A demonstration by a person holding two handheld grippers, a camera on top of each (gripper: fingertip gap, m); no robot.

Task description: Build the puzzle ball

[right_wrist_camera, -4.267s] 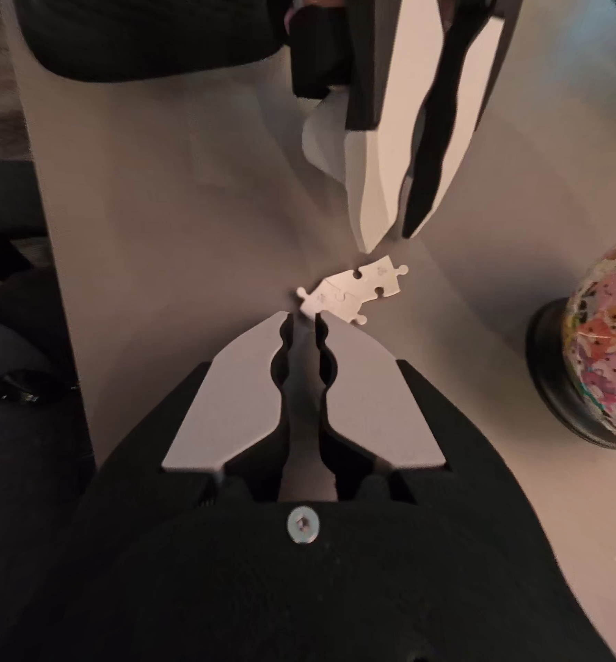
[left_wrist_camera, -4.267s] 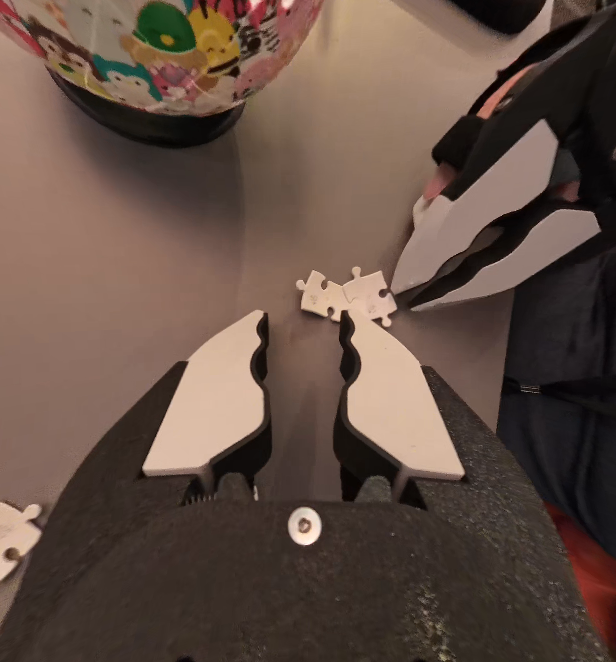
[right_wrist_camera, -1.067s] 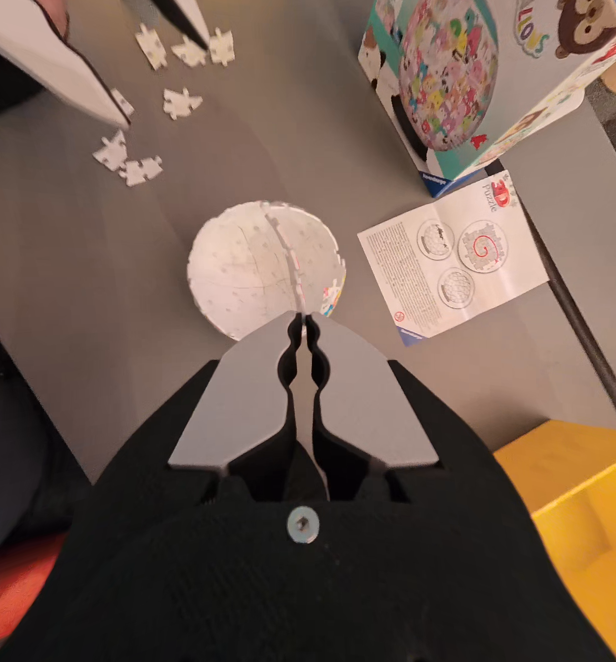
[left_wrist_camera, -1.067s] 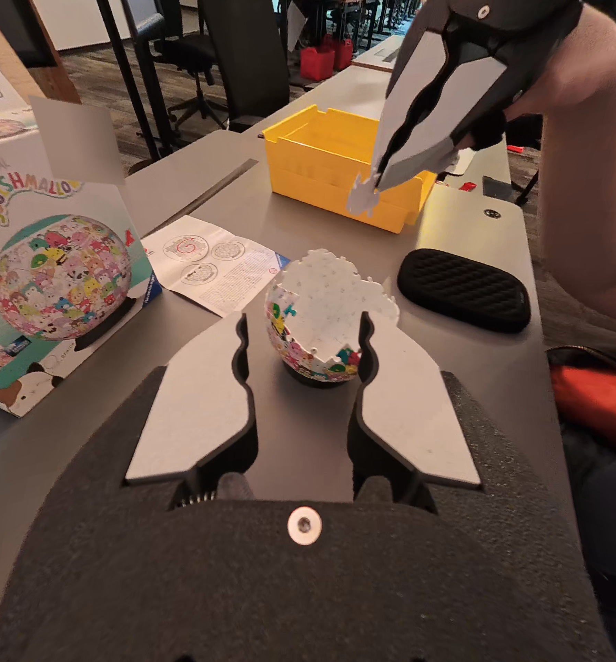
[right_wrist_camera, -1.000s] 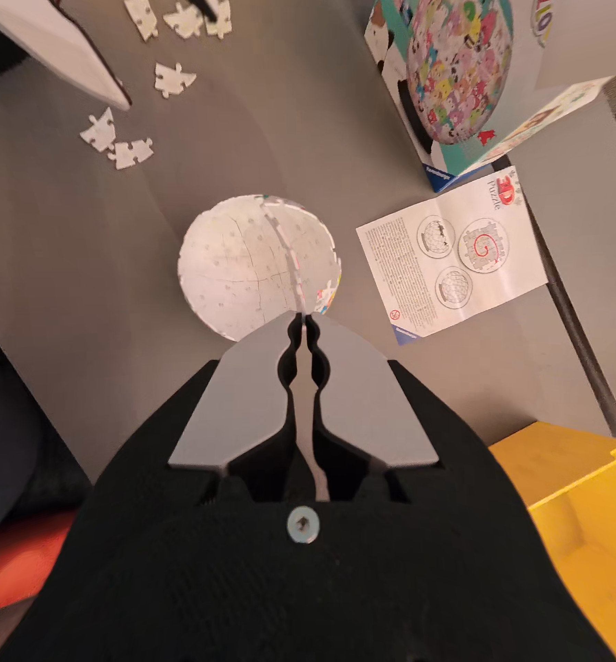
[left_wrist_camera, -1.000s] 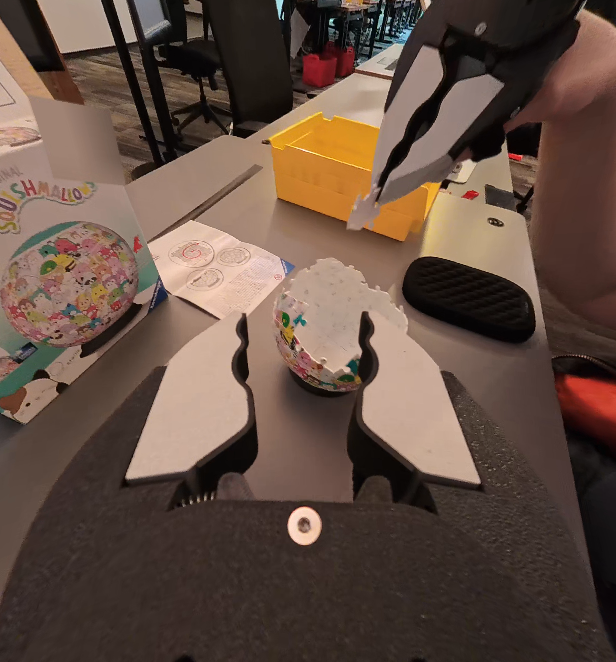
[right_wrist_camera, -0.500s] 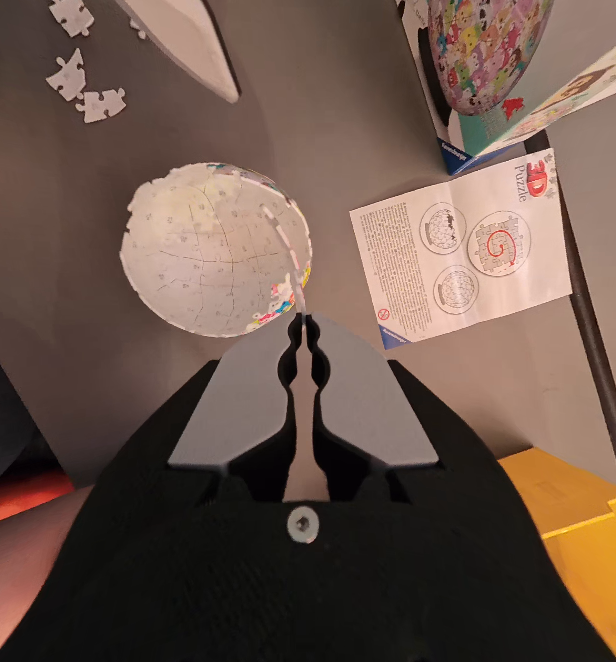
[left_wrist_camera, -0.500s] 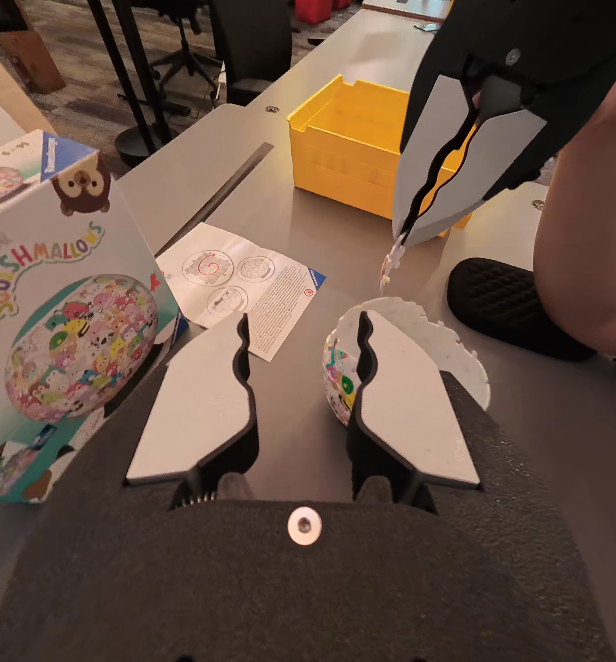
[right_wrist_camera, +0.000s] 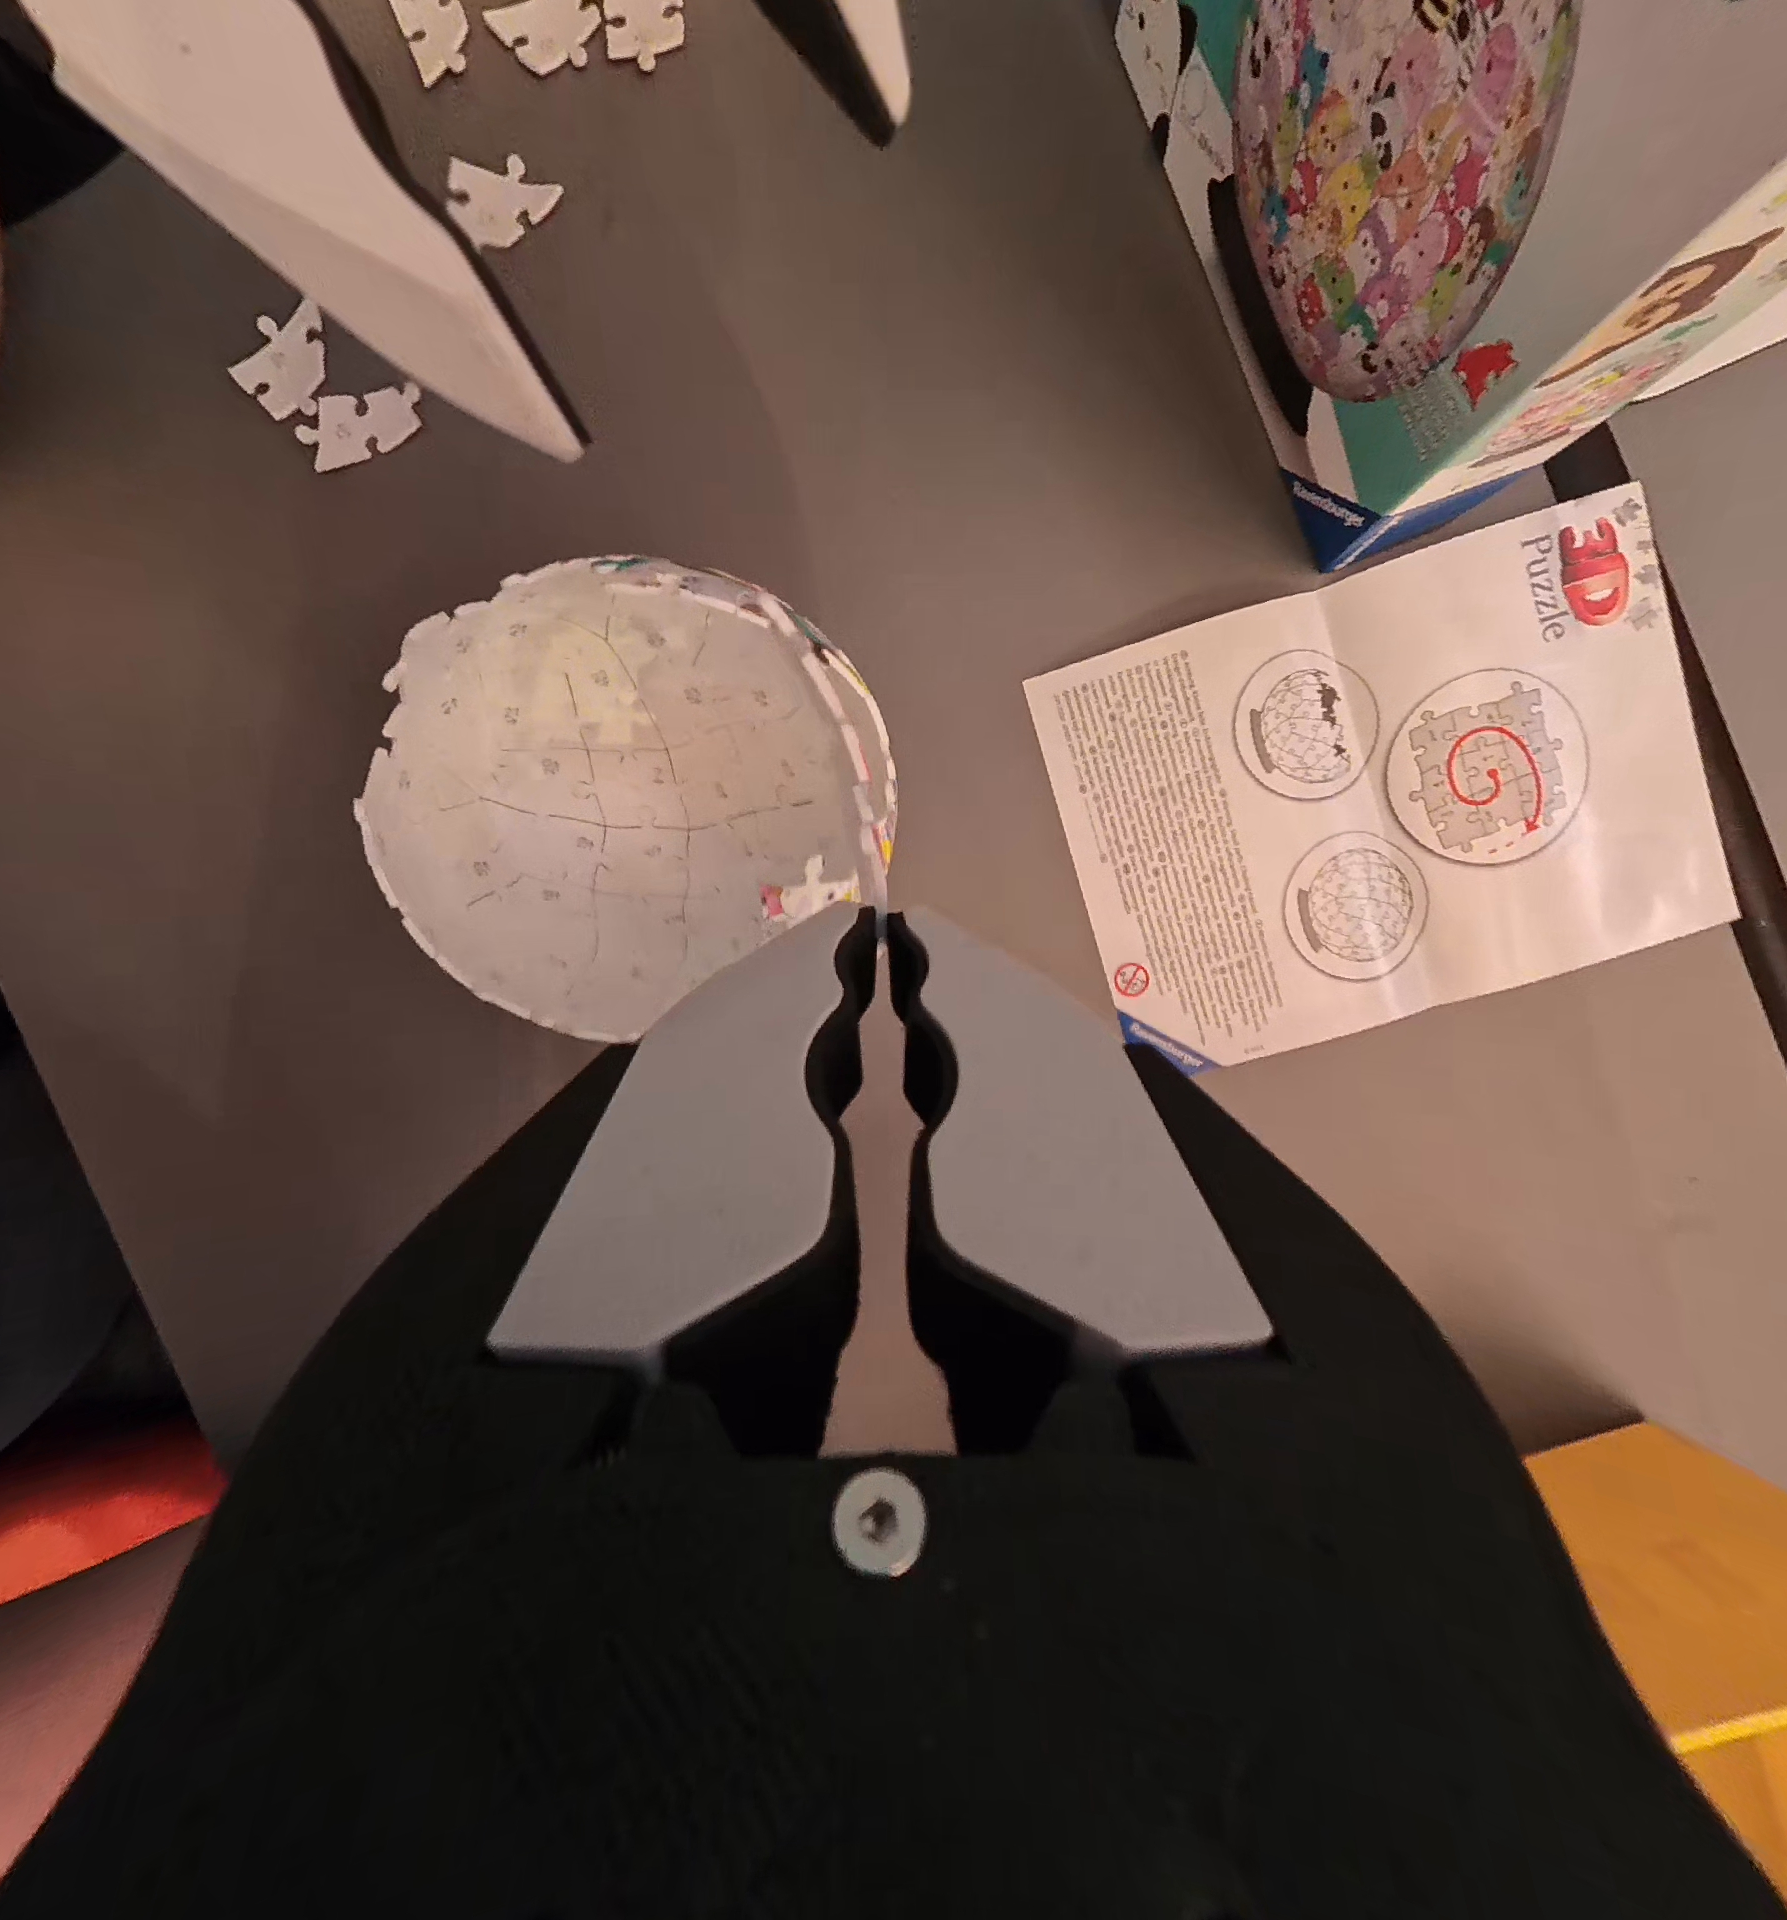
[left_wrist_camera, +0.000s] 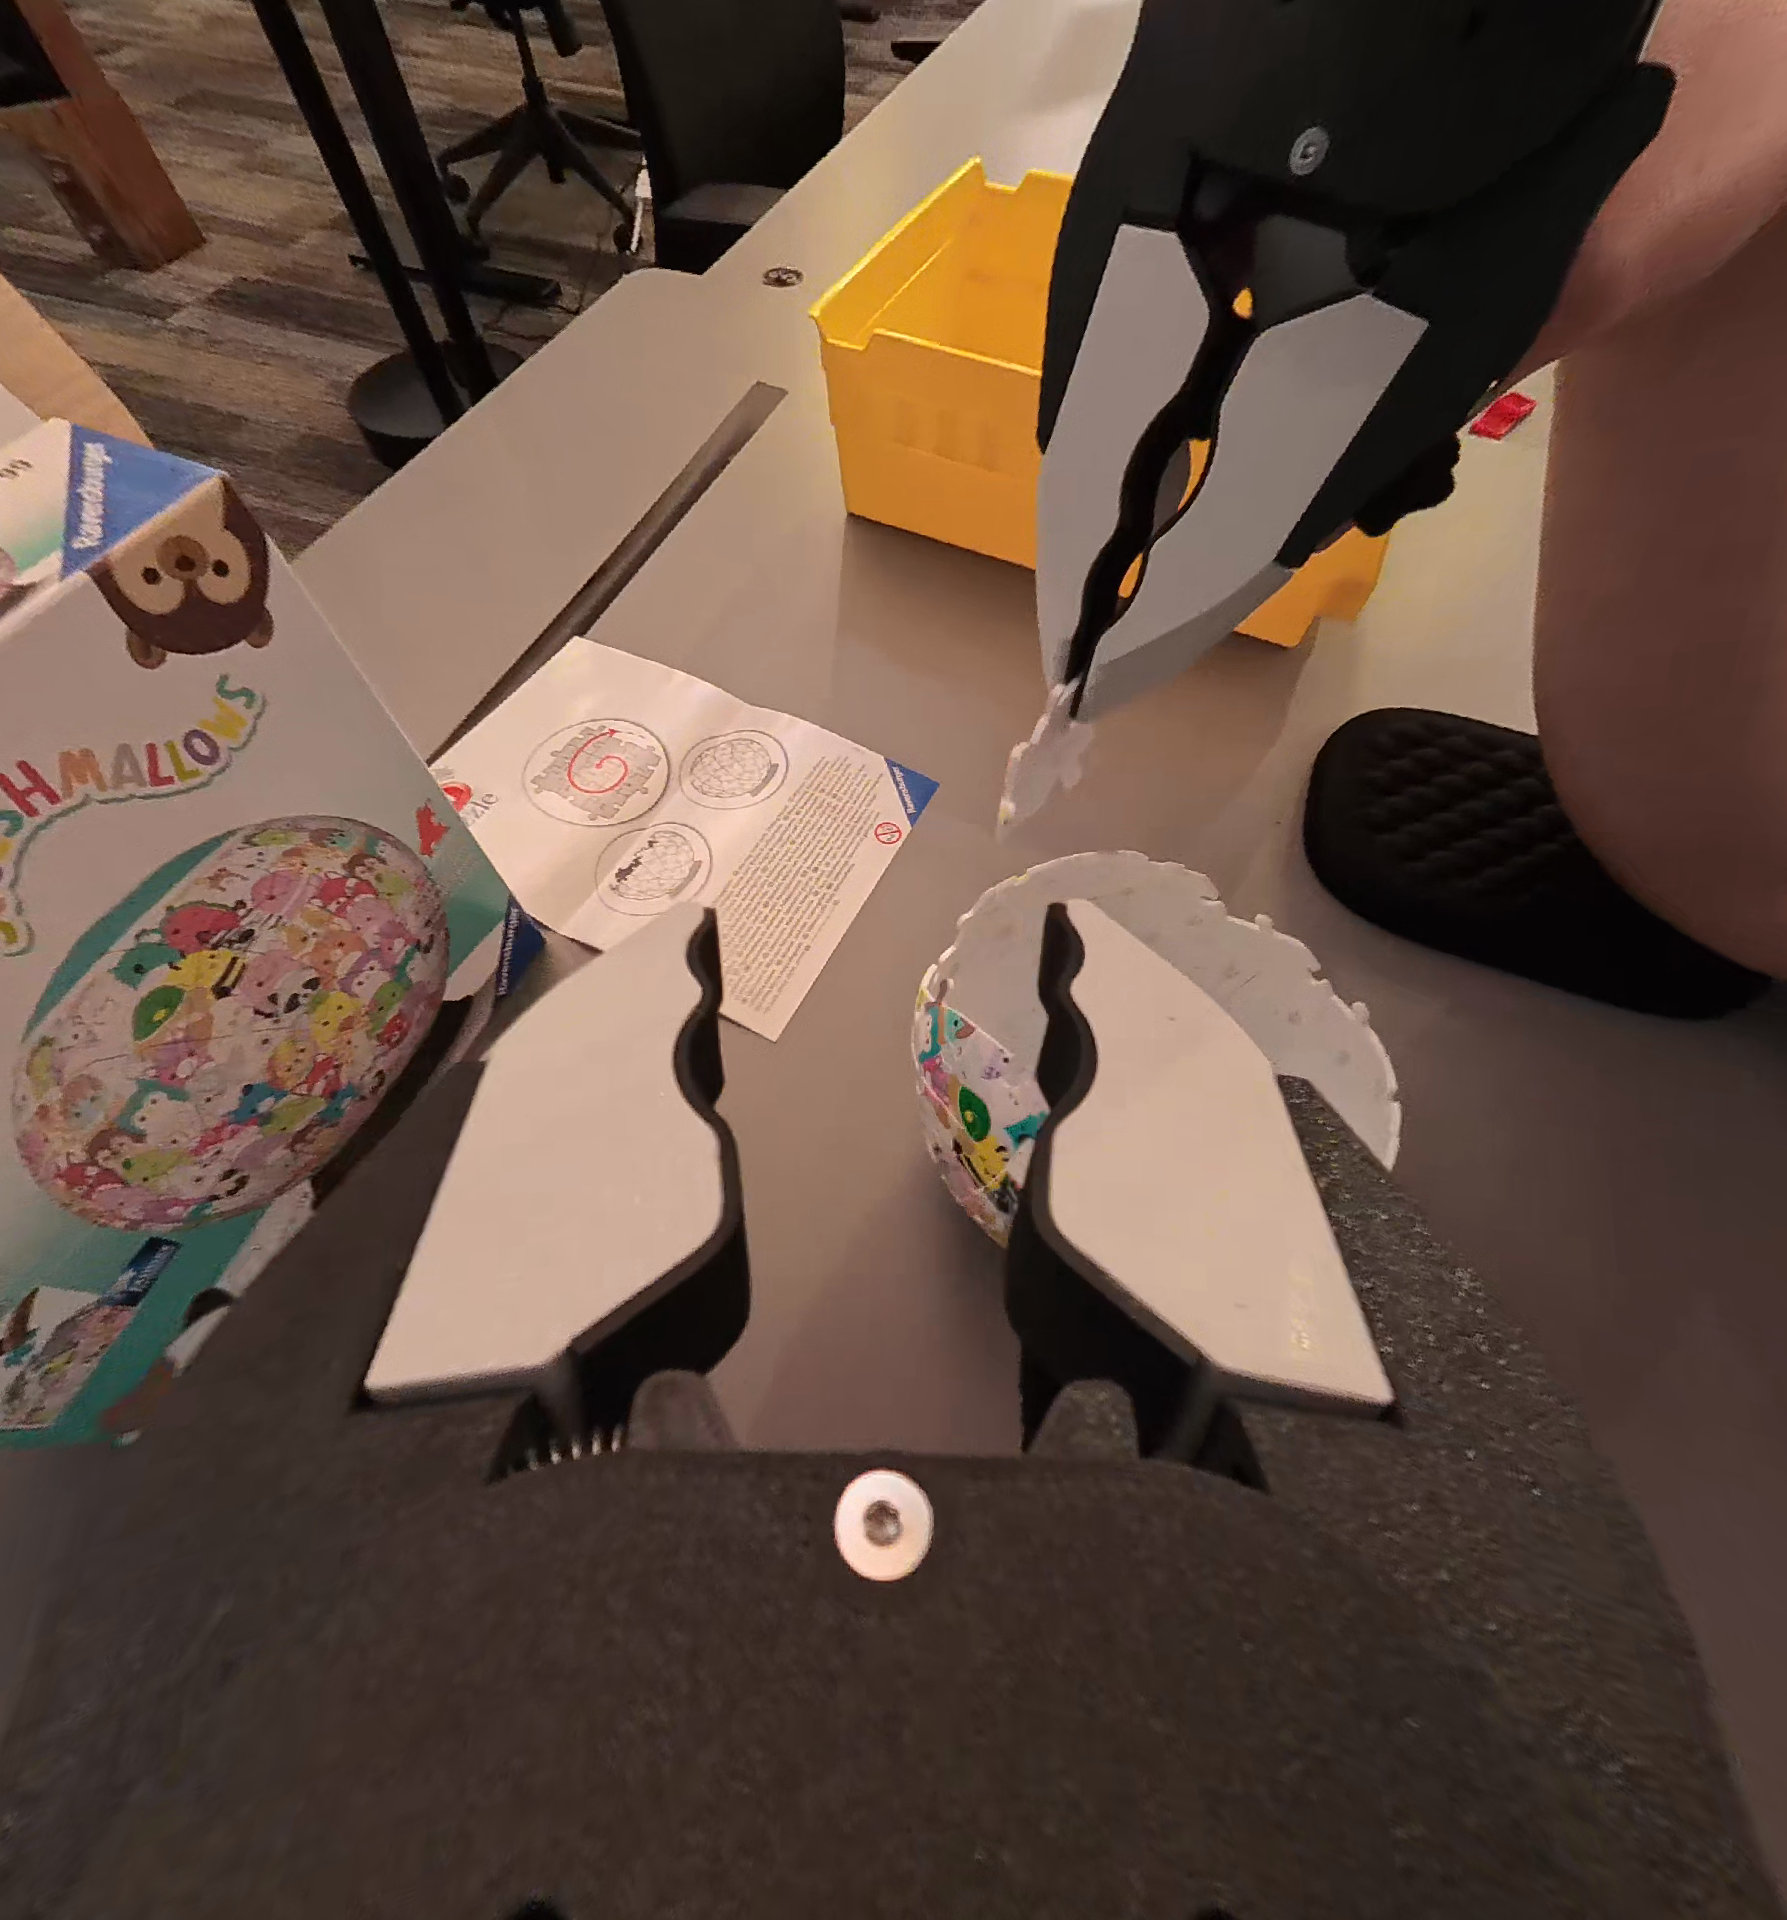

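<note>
While right claw (left_wrist_camera: 1074,694) pinches puzzle piece (left_wrist_camera: 1045,758) above puzzle ball (right_wrist_camera: 619,790), left claw (left_wrist_camera: 873,940) gapes; printed box (left_wrist_camera: 172,935) beside.

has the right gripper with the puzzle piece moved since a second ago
Yes. In the left wrist view the right gripper, shut on a white puzzle piece, has come down from level with the yellow bin toward the half-built puzzle ball.

Puzzle ball (left_wrist_camera: 1159,997): near half and base hidden behind left claw (left_wrist_camera: 873,925) finger. Puzzle box (left_wrist_camera: 172,935), left of ball: cut off by frame edge. Yellow bin (left_wrist_camera: 930,384), beyond ball: partly covered by right claw (left_wrist_camera: 1074,694). Held piece (right_wrist_camera: 881,883): seen edge-on, shape indistinct.
</note>
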